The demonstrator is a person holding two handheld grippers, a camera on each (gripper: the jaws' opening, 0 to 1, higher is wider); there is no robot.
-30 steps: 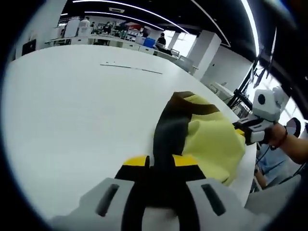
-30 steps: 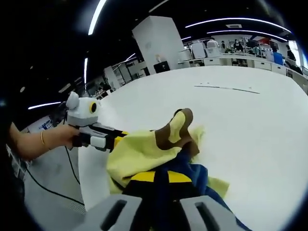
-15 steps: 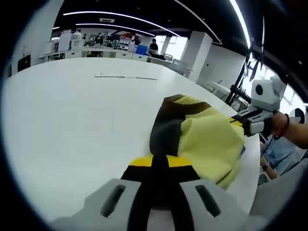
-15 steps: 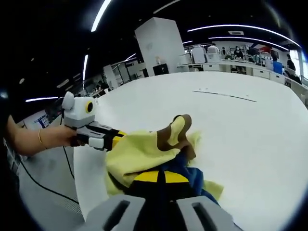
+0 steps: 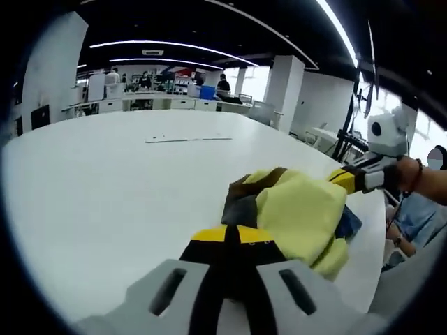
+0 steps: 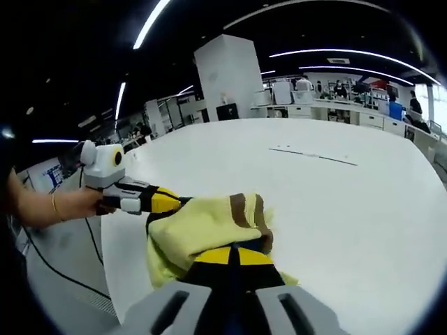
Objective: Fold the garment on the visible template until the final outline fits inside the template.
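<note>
Risk lies in the bunched garment [image 5: 297, 216] slipping off the table [image 5: 105, 181] edge, since left gripper [image 5: 230, 237] and right gripper [image 6: 234, 257] each pinch it closed near that edge.

Wide white table [image 5: 105, 181] [image 6: 363, 209], round-edged. Resting directly on it: a bunched yellow garment [image 5: 300, 216] [image 6: 202, 230] with brown bands (blue showing underneath) near the edge, and a thin dark line [image 5: 187, 139] [image 6: 313, 156] farther across.

Pale yellow garment [image 5: 300, 216], brown-striped, on white table [image 5: 105, 181]
</note>
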